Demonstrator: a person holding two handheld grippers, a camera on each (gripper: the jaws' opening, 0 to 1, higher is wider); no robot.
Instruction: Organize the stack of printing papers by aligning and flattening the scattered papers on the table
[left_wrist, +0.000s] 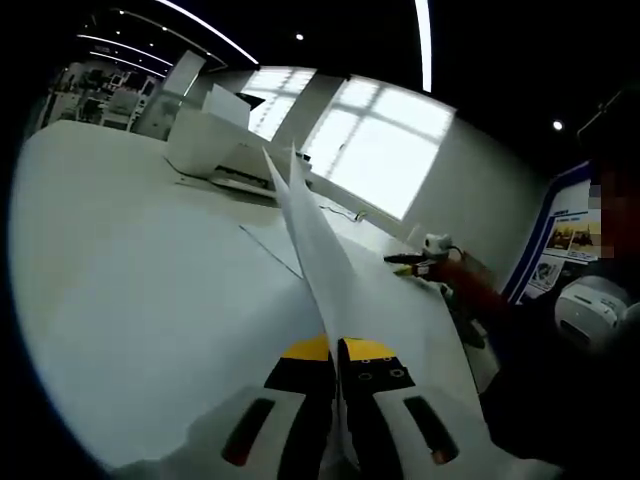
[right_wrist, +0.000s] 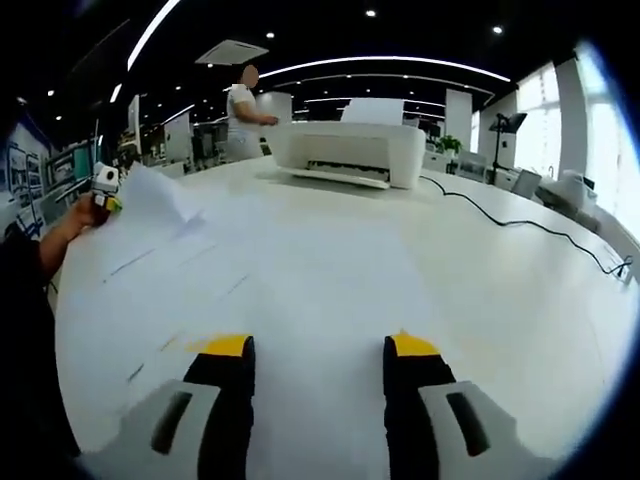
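A boxy white printer (right_wrist: 350, 150) and a thin black cable (right_wrist: 520, 218) sit far back on the smooth white table (right_wrist: 330, 280), where the left gripper (left_wrist: 335, 362) pinches thin white papers (left_wrist: 320, 240) edge-on between closed jaws, while the right gripper (right_wrist: 318, 362) hovers spread over bare tabletop.

White table (right_wrist: 330, 290), white printer (right_wrist: 350, 150) at far side, black cable (right_wrist: 520, 220), scattered papers (right_wrist: 170, 250) lying flat
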